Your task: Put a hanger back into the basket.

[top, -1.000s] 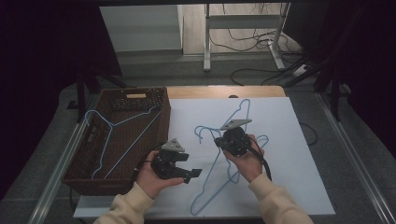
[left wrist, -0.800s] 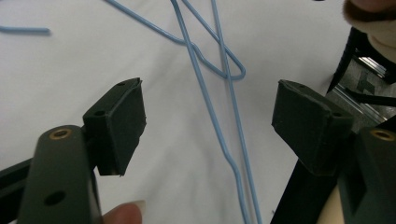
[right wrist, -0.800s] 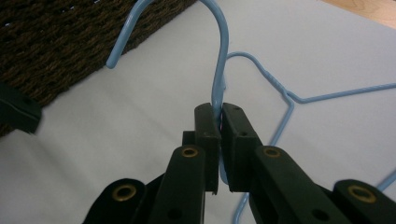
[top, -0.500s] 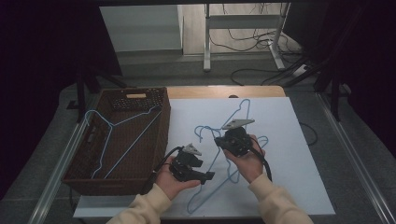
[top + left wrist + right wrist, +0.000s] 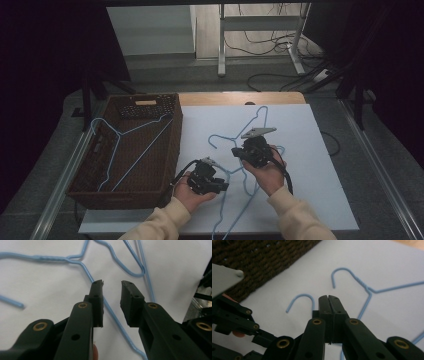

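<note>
High view: white table sheet [image 5: 320, 150] largely bare toward right and far edges; brown wicker basket [image 5: 150, 170] along left edge. Hangers counted: two blue wire hangers [image 5: 250, 125] on sheet, overlapping at centre; one more hanger [image 5: 117, 140] in basket. Left gripper [image 5: 111, 285] jaws apart, hovering over hanger wire. Right gripper [image 5: 328, 300] jaws pressed together just beside a hook; whether wire clamped, cannot tell.

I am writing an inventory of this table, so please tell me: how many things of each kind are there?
Blue wire hangers: 3 (one in the basket, two overlapping on the white sheet, counted by their hooks)
Brown wicker basket: 1
Hand-held claws: 2 (left claw, right claw)
Total: 6
</note>
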Motion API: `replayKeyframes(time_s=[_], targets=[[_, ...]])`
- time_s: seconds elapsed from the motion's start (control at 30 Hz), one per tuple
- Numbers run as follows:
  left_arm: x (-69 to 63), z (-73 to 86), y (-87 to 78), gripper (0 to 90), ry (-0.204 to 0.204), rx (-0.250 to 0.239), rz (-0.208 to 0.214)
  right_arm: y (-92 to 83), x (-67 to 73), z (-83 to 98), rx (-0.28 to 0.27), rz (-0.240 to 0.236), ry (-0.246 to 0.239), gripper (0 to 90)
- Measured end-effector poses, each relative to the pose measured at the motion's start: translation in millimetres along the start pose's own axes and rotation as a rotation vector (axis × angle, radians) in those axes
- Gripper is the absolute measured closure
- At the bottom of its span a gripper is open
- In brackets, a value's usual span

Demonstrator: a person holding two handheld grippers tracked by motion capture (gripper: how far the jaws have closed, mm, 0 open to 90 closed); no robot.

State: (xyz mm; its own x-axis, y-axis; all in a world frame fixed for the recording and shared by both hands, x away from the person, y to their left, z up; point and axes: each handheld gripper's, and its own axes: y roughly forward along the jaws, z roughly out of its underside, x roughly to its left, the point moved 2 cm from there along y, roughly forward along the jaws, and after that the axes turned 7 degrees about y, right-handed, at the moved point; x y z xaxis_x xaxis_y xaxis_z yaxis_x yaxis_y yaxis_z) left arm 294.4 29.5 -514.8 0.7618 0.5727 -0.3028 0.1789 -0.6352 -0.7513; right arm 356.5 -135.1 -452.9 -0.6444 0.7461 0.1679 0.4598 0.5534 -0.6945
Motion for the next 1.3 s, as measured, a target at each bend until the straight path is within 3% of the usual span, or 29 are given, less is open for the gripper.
replayKeyframes(time_s=[0.1,0.13,0.23,0.27,0.3,0.33,0.4,0.43,0.53,0.63,0.73,0.77,0.9,1.0,1.07,1.27,1.3], targets=[[-0.5,1.2,-1.9,69.2,0.004,-0.004,0.003,2.3,-2.5,2.2,0.014,0.002,0.0,87.1],[-0.4,2.0,-5.7,68.0,0.002,-0.018,0.0,5.5,-3.0,3.7,0.049,-0.002,-0.007,83.4],[-1.4,2.8,-10.2,64.0,0.008,-0.028,-0.004,10.0,-3.7,5.2,0.078,-0.007,-0.012,80.4],[-2.6,4.0,-14.1,61.8,0.013,-0.036,-0.01,16.4,-3.5,7.2,0.112,-0.017,-0.008,75.7],[-2.6,4.0,-14.1,59.2,0.013,-0.036,-0.01,16.4,-3.5,7.2,0.112,-0.017,-0.008,75.7],[-2.9,5.5,-17.7,56.8,0.007,-0.043,-0.016,23.5,-3.2,8.7,0.134,-0.021,-0.016,68.9],[-2.8,6.3,-19.6,54.9,0.001,-0.044,-0.018,27.9,-2.7,9.3,0.149,-0.025,-0.02,66.9],[-3.7,8.0,-23.6,50.9,0.0,-0.049,-0.024,39.2,-0.9,10.6,0.18,-0.026,-0.03,65.7],[-5.1,9.4,-26.8,49.2,0.003,-0.053,-0.026,53.1,2.6,12.0,0.216,-0.025,-0.046,65.6],[-6.3,10.4,-29.9,47.7,-0.001,-0.061,-0.021,79.1,8.3,17.5,0.291,-0.006,-0.089,66.2],[-5.7,11.0,-29.3,47.0,0.0,-0.056,-0.018,86.2,10.4,20.5,0.32,0.005,-0.11,68.0],[-5.7,11.3,-28.9,46.8,0.0,-0.054,-0.019,87.7,13.3,21.2,0.326,0.033,-0.146,72.7],[-7.0,11.4,-26.5,46.1,0.005,-0.046,-0.016,87.8,17.5,21.3,0.346,0.039,-0.172,85.6],[-8.2,11.3,-25.5,45.5,0.008,-0.044,-0.017,87.4,18.2,21.1,0.347,0.046,-0.176,85.8],[-8.6,11.3,-24.0,44.5,0.01,-0.042,-0.021,82.4,17.8,20.6,0.303,0.072,-0.17,86.0],[-7.8,9.5,-13.3,44.0,0.016,-0.025,-0.041,49.5,12.2,7.1,0.159,0.043,-0.083,86.2],[-7.9,8.6,-10.2,44.0,0.015,-0.028,-0.044,49.5,12.2,7.1,0.159,0.043,-0.083,86.2]])
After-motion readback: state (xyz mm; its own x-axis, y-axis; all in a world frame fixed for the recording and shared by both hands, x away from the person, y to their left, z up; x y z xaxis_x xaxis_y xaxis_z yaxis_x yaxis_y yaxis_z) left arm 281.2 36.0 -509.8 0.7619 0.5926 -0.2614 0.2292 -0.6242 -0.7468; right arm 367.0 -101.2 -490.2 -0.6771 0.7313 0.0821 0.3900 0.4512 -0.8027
